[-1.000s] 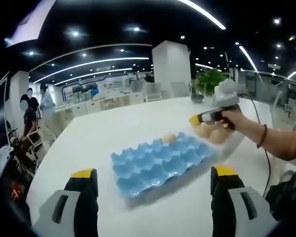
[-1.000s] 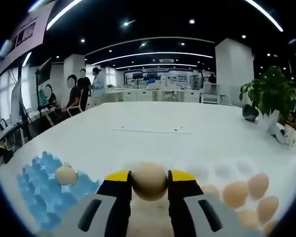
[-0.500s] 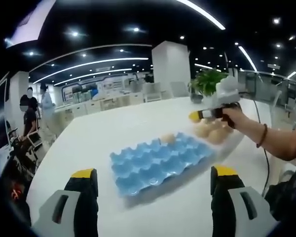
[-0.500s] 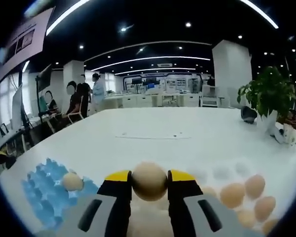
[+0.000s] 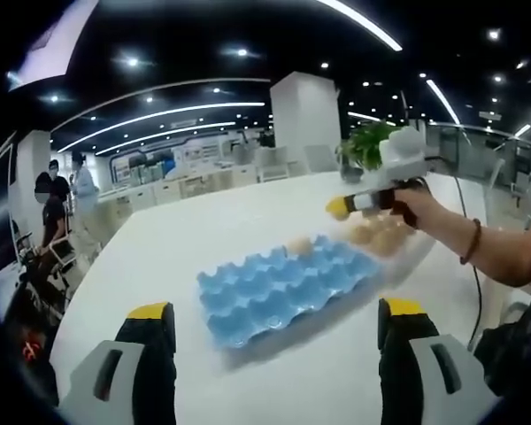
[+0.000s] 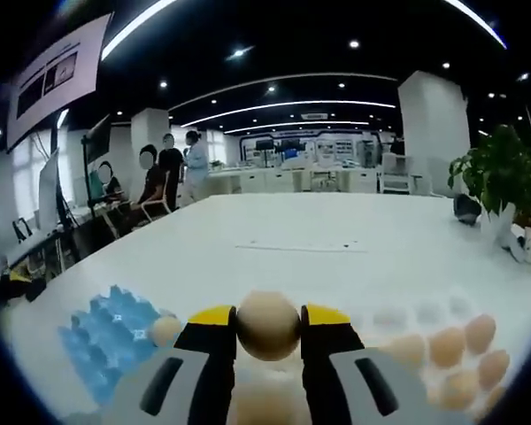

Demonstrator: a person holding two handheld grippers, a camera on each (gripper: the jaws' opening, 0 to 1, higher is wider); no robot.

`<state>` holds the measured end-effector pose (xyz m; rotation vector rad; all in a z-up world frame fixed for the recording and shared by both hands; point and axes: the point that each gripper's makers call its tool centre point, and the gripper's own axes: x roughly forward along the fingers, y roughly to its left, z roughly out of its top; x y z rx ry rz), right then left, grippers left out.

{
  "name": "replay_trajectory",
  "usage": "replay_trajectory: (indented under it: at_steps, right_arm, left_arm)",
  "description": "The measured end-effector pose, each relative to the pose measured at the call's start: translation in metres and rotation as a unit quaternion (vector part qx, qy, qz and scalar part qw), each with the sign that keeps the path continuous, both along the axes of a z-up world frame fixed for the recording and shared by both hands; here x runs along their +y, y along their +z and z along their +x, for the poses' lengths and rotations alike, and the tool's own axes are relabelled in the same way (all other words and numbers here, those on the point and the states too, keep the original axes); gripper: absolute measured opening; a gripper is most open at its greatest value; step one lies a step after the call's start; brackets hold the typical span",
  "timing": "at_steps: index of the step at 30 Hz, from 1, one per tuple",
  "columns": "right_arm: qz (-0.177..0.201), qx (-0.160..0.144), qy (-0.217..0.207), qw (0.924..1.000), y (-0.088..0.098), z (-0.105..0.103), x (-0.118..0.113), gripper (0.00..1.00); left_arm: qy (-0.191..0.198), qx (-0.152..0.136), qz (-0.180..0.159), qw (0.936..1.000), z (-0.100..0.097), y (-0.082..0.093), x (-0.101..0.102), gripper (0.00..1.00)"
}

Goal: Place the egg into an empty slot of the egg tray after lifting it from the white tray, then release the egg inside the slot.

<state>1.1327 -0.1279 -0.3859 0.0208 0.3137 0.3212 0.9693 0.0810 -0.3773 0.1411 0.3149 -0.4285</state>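
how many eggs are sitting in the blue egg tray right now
1. A single egg sits in a slot at the far edge of the blue egg tray. Another egg is held in the right gripper, not in the tray.

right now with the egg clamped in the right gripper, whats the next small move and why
Probably carry the egg sideways toward the blue egg tray. The right gripper is shut on it above the white tray, and the blue tray, with one egg already in it, has many empty slots.
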Motion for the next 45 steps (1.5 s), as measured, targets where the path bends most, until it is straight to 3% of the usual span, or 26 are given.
replay_trajectory:
  at_steps: [16, 20, 24, 36, 45]
  right_arm:
    - [-0.006, 0.004, 0.072, 0.9974, 0.005, -0.005, 0.063, 0.28]
    - [0.009, 0.015, 0.095, 0.9953, 0.003, -0.006, 0.083, 0.28]
    - [-0.006, 0.012, 0.113, 0.9935, 0.002, -0.008, 0.099, 0.28]
    - [-0.003, 0.018, 0.141, 0.9898, -0.001, -0.012, 0.129, 0.28]
    - [0.006, 0.023, 0.188, 0.9819, -0.004, -0.015, 0.166, 0.28]
  left_arm:
    - [-0.002, 0.001, 0.001, 1.0000, -0.003, 0.000, 0.001, 0.97]
    - [-0.006, 0.001, 0.000, 1.0000, -0.004, 0.001, 0.000, 0.97]
    - [-0.008, 0.001, 0.007, 0.9999, -0.005, 0.000, -0.001, 0.98]
    - [-0.006, 0.006, 0.009, 0.9999, -0.005, -0.001, 0.003, 0.98]
    - [-0.005, 0.008, 0.009, 0.9999, -0.005, -0.003, 0.005, 0.98]
